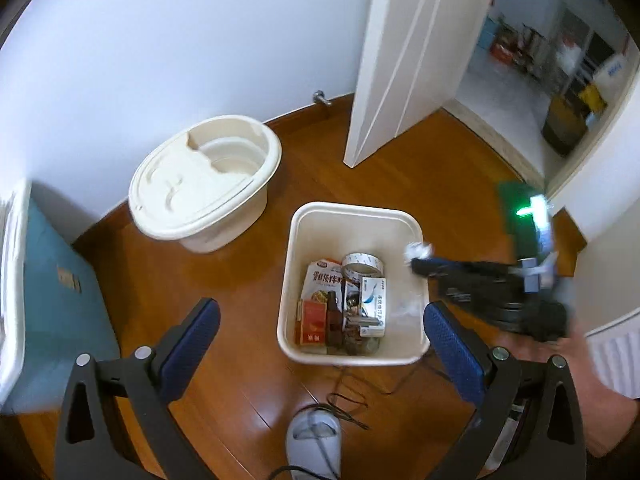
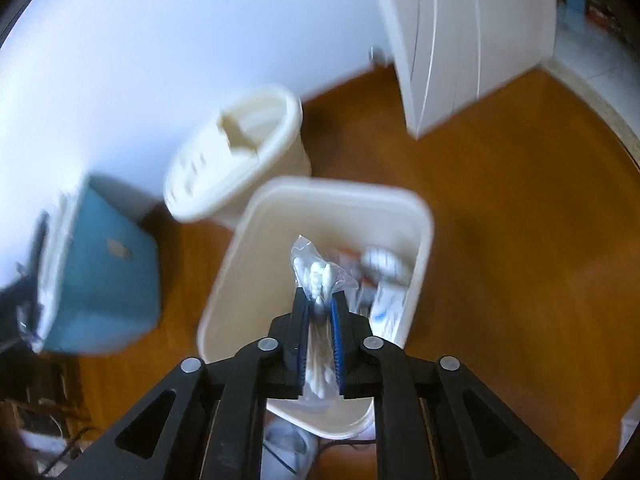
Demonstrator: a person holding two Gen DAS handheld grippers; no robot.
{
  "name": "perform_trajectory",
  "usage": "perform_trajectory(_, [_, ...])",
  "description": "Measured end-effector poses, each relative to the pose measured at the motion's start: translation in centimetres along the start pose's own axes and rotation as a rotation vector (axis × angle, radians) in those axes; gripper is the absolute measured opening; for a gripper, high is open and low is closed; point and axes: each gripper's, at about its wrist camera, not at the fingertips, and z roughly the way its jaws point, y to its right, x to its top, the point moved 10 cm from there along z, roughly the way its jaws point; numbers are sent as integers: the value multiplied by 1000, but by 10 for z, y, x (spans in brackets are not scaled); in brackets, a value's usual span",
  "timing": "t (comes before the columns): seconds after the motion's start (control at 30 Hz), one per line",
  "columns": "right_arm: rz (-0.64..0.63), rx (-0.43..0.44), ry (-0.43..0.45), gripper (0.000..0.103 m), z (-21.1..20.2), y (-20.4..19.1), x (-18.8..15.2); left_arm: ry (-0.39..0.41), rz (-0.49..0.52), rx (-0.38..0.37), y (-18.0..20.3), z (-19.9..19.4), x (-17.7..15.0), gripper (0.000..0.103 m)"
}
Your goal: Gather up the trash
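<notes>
Over the cream square plastic bin (image 2: 420, 216) at the frame's centre, the right gripper (image 2: 320, 304) pinches a clear plastic bag of white cotton swabs (image 2: 318, 276) between its blue pads. To drop it cleanly, I'd judge the bag should hang well inside the rim before the jaws part. The left gripper (image 1: 320, 320) stands spread wide and empty, low in its frame. The bin's contents blur in the right view; boxes and a tape roll (image 1: 362, 266) show in the left.
</notes>
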Motion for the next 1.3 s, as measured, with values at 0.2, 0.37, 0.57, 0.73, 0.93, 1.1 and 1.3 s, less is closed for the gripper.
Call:
perform_trajectory(0.2, [-42,-32,67,70,-54,-12,-14,129,82,32,20,-67,-4,103])
perform_trajectory(0.37, [-181,-41,202,79,-170,-45,-56,269,89,43,43,-153,-28,103])
perform_trajectory(0.57, [-363,-70,401,103,-316,-103,-171,346,30,92,37,-240,-101,103])
perform_trajectory(0.73, [-347,-79,411,103,-375,-115,-263,409,-56,272,14,-276,-150,103])
perform_trajectory(0.93, [-376,-220,573,103,-431,-128,-315,432,-5,218,25,-301,-175,103])
perform_trajectory(1.1, [-308,-118,441,103,-426,-130,-338,353,-20,131,37,-305,-205,103])
perform_trajectory(1.3, [-289,-138,389,103,-426,-126,-349,297,18,115,51,-298,-225,103])
